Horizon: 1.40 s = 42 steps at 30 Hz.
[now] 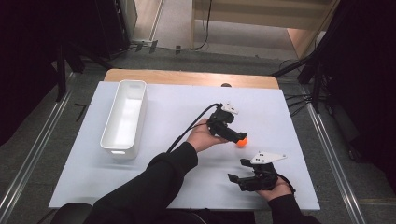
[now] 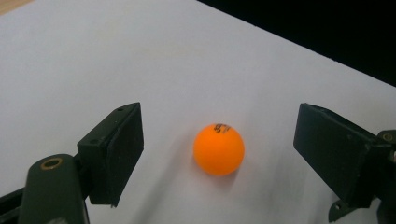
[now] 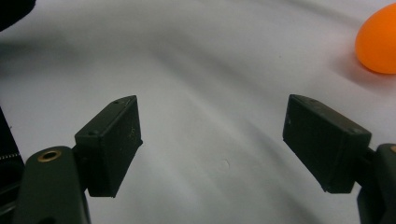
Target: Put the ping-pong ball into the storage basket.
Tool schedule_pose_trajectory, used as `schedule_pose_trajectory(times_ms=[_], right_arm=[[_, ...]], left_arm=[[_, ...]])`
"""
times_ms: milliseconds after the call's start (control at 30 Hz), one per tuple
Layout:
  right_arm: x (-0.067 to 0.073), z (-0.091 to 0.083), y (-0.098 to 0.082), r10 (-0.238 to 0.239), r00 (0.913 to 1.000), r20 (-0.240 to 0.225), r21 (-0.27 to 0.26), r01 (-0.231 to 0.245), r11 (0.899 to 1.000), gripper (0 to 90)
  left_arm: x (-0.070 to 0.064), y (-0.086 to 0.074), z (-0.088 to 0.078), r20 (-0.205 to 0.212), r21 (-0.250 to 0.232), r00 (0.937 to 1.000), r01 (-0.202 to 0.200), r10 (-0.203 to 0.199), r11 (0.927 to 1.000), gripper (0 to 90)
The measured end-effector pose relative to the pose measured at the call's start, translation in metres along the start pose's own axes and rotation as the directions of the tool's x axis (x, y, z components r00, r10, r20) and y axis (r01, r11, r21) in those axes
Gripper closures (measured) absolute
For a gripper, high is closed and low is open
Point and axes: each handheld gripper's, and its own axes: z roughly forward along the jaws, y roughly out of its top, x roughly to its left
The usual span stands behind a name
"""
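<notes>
While the white bin (image 1: 124, 119) is sitting empty on the left of the table (image 1: 79, 177), the work is only getting started: nothing is lying in it so far as the high view shows. Moving right, the left gripper (image 1: 232, 134) is reaching across the middle of the white surface, and its jaws are standing wide apart. Between them, in the left gripper view, the orange ping-pong ball (image 2: 218, 149) is resting on the table, touching neither jaw, with a small dark print on its top. So the grasp is not yet made; I am judging this as the approach, with the closing, the lift and, quite possibly, the carry to the bin all left to do.

Further right and nearer the person, the right gripper (image 1: 239, 179) is hovering low over the table, and its jaws are spread wide too, with nothing between them. In the right gripper view the ball is peeking in at the far right edge, apart from that gripper.

Counting up: one ball, one bin, two grippers, both carrying nothing. The ball is lying right of the table's centre, well apart from the bin, just beyond the tip of the left gripper.
</notes>
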Motion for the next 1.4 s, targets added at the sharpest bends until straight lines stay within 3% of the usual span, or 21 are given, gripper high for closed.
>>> schedule_pose_trajectory(times_ms=[300, 767, 867, 1067, 1400], right_arm=[[0.000, -0.001, 0.000, 0.002, 1.0000, -0.001, 0.000, -0.002, 1.000, 18.0], [0.000, -0.001, 0.000, -0.005, 1.0000, 0.000, 0.001, 0.005, 1.000, 18.0], [0.000, 0.000, 0.000, -0.007, 1.0000, -0.001, 0.002, 0.007, 1.000, 18.0], [0.000, 0.000, 0.000, -0.001, 1.0000, -0.003, 0.002, 0.001, 1.000, 18.0], [0.000, 0.000, 0.000, -0.008, 1.0000, -0.003, 0.002, 0.008, 1.000, 18.0]], left_arm=[[-0.005, 0.001, 0.008, 0.000, -0.010, 0.9997, -0.025, 0.025, 0.9996, 16.7], [-0.003, -0.004, 0.016, 0.006, -0.003, 0.9998, -0.017, 0.017, 0.9998, 16.7], [-0.001, -0.007, 0.018, 0.012, -0.001, 0.9999, 0.002, -0.002, 1.0000, 16.7], [-0.001, -0.012, 0.020, 0.007, -0.007, 0.9999, -0.012, 0.012, 0.9999, 16.7], [-0.001, -0.021, 0.028, 0.012, 0.007, 0.9999, -0.003, 0.002, 1.0000, 16.7]])
